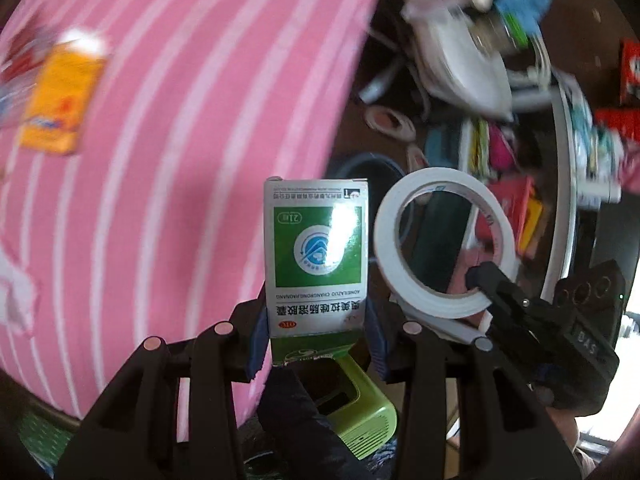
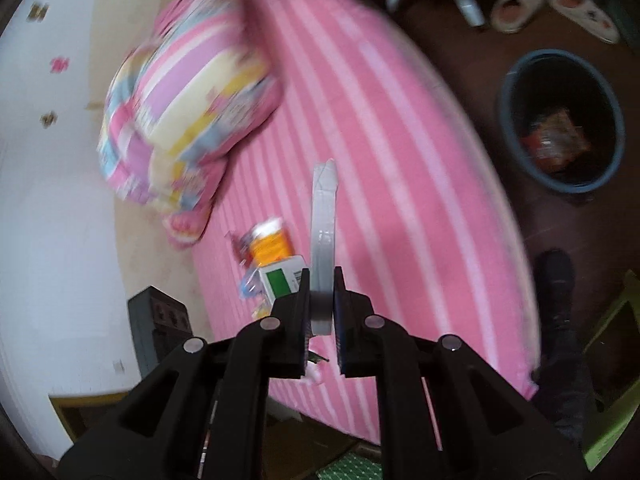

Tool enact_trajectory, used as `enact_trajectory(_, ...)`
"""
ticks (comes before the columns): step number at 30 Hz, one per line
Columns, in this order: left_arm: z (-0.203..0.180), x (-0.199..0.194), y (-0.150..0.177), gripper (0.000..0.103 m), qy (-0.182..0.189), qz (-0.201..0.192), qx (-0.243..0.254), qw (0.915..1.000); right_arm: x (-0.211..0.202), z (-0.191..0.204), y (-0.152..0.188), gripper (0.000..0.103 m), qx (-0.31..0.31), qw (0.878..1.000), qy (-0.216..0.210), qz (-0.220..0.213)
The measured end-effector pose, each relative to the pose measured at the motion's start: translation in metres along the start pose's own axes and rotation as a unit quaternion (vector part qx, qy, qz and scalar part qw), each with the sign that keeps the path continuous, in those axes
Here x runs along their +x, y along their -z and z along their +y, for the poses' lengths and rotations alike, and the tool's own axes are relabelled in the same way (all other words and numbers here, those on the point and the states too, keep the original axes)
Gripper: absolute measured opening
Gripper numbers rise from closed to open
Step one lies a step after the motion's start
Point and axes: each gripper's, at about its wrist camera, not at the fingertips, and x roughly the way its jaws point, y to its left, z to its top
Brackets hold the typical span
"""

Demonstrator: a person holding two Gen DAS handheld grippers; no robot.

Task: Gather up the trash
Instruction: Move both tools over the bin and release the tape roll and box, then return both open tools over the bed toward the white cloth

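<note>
My left gripper (image 1: 316, 332) is clamped on a green and white box (image 1: 316, 248), its blue pads pressed to the box's lower sides. The box stands upright in the jaws, print upside down to me, held above the edge of the bed (image 1: 180, 120) with its pink striped sheet.

At about 2 o'clock from the box, just beside it, I see a white tape roll (image 1: 444, 240) pinched at its lower rim by my right gripper (image 1: 492, 292), which comes in from 4 o'clock. In the right wrist view the right gripper (image 2: 322, 300) is nearly closed, with the tape roll (image 2: 323, 240) edge-on between the fingers and rising toward 12 o'clock. Just left of it, at 9 o'clock, the box (image 2: 282, 280) shows again.

On the bed, an orange packet (image 1: 56, 108) lies at 10 o'clock in the left view, with blurred wrappers beside it that I cannot make out. The right view shows the packet (image 2: 272, 244) just beyond the box, and a striped pillow (image 2: 188, 100) farther up at 11 o'clock.

A round bin (image 2: 560, 120) sits on the dark floor at 2 o'clock in the right view, well apart from the bed's edge, with reddish wrappers (image 2: 554, 140) at its bottom. Slippers (image 2: 516, 8) lie on the floor at 1 o'clock. A green stool (image 1: 360, 412) is below the left gripper.
</note>
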Motion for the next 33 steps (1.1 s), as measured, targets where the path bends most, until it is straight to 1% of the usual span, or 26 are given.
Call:
enact_trajectory(4,-0.052,0.051,-0.012,0.040,-0.005,0.037,0.043,0.9984,-0.031,-0.060,-0.028,0.011,0.028,0.999,0.033,-0.025)
enact_trajectory(6,-0.078,0.082,-0.019,0.040,-0.009,0.059,0.066,0.9960,-0.038,-0.078,-0.038,0.011,0.036,0.998,0.047,-0.031)
enact_trajectory(9,-0.113,0.122,-0.031,0.040,-0.021,0.085,0.099,0.9912,-0.050,-0.116,-0.059,0.011,0.043,0.995,0.083,-0.039)
enact_trajectory(14,-0.152,0.187,-0.050,0.040,-0.036,0.121,0.138,0.9823,-0.050,-0.165,-0.093,0.011,0.052,0.991,0.120,-0.041)
enact_trajectory(16,-0.165,0.217,-0.060,0.040,-0.043,0.135,0.149,0.9787,-0.042,-0.182,-0.111,0.011,0.049,0.989,0.134,-0.039)
enact_trajectory(18,-0.172,0.238,-0.066,0.041,-0.049,0.145,0.156,0.9758,-0.034,-0.196,-0.125,0.012,0.046,0.988,0.141,-0.033)
enact_trajectory(19,-0.176,0.248,-0.069,0.045,-0.050,0.149,0.159,0.9747,-0.031,-0.200,-0.129,0.014,0.043,0.988,0.148,-0.028)
enact_trajectory(20,-0.181,0.260,-0.073,0.046,-0.053,0.154,0.162,0.9733,-0.025,-0.204,-0.136,0.021,0.032,0.984,0.171,-0.023)
enact_trajectory(21,-0.186,0.270,-0.076,0.047,-0.052,0.157,0.163,0.9726,-0.021,-0.208,-0.142,0.038,0.020,0.980,0.198,-0.020)
enact_trajectory(22,-0.187,0.278,-0.081,0.050,-0.054,0.158,0.160,0.9728,-0.020,-0.211,-0.144,0.044,0.017,0.976,0.217,-0.023)
enact_trajectory(23,-0.187,0.282,-0.084,0.061,-0.055,0.158,0.156,0.9734,-0.019,-0.218,-0.147,0.047,0.016,0.973,0.229,-0.025)
enact_trajectory(24,-0.186,0.284,-0.088,0.068,-0.054,0.155,0.150,0.9750,-0.020,-0.225,-0.149,0.056,0.022,0.972,0.234,-0.025)
enact_trajectory(25,-0.184,0.284,-0.090,0.068,-0.049,0.152,0.147,0.9761,-0.022,-0.230,-0.148,0.062,0.027,0.971,0.237,-0.028)
enact_trajectory(27,-0.184,0.285,-0.090,0.069,-0.048,0.157,0.148,0.9753,-0.024,-0.236,-0.144,0.063,0.030,0.969,0.242,-0.028)
enact_trajectory(30,-0.172,0.281,-0.084,0.069,-0.060,0.163,0.142,0.9745,-0.023,-0.235,-0.130,0.063,0.032,0.968,0.247,-0.014)
enact_trajectory(31,-0.162,0.277,-0.081,0.069,-0.063,0.165,0.130,0.9756,-0.023,-0.232,-0.122,0.063,0.029,0.969,0.246,-0.007)
enact_trajectory(33,-0.145,0.267,-0.076,0.069,-0.063,0.165,0.108,0.9783,-0.019,-0.224,-0.117,0.063,0.023,0.969,0.247,0.002)
